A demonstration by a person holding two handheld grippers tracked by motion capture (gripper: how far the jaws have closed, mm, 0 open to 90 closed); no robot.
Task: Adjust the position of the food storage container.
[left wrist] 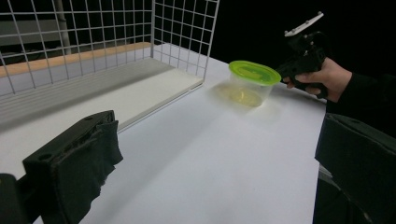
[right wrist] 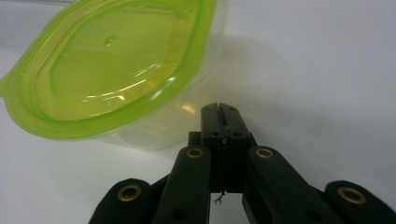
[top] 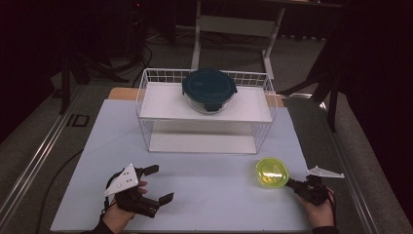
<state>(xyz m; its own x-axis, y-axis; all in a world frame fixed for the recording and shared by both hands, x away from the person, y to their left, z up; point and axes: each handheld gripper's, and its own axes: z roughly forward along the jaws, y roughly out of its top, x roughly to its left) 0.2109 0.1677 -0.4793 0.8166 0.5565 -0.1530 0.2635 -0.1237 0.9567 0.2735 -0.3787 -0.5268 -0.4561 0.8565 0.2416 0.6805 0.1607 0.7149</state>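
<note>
Pinching nothing: right gripper (right wrist: pixel 219 109) pressed together just beside the green-lidded container (top: pixel 272 173), ungrasped on the table (top: pixel 204 195). Left gripper (top: pixel 158 184) spread, idle. Carrying to the wire rack (top: pixel 146 92) all still ahead, presumably.

Lime-green lid (top: pixel 272 173); dark teal, perhaps blue, lid (top: pixel 209 87); white wire basket (top: pixel 146 92).

- My left gripper (top: pixel 155 190) lay low at the near left, held in my left hand (top: pixel 118 214), which came in from the bottom edge.
- Its jaws stood wide apart, pointing to the right, with nothing between them.
- My right gripper (top: pixel 290 183) sat at the near right, gripped by my right hand (top: pixel 321 210).
- Its jaws were pressed fully together, tips aimed up and to the left.
- In the left gripper view, my right hand (left wrist: pixel 327 77) held its gripper about level, my dark sleeve (left wrist: pixel 369 93) behind it.
</note>
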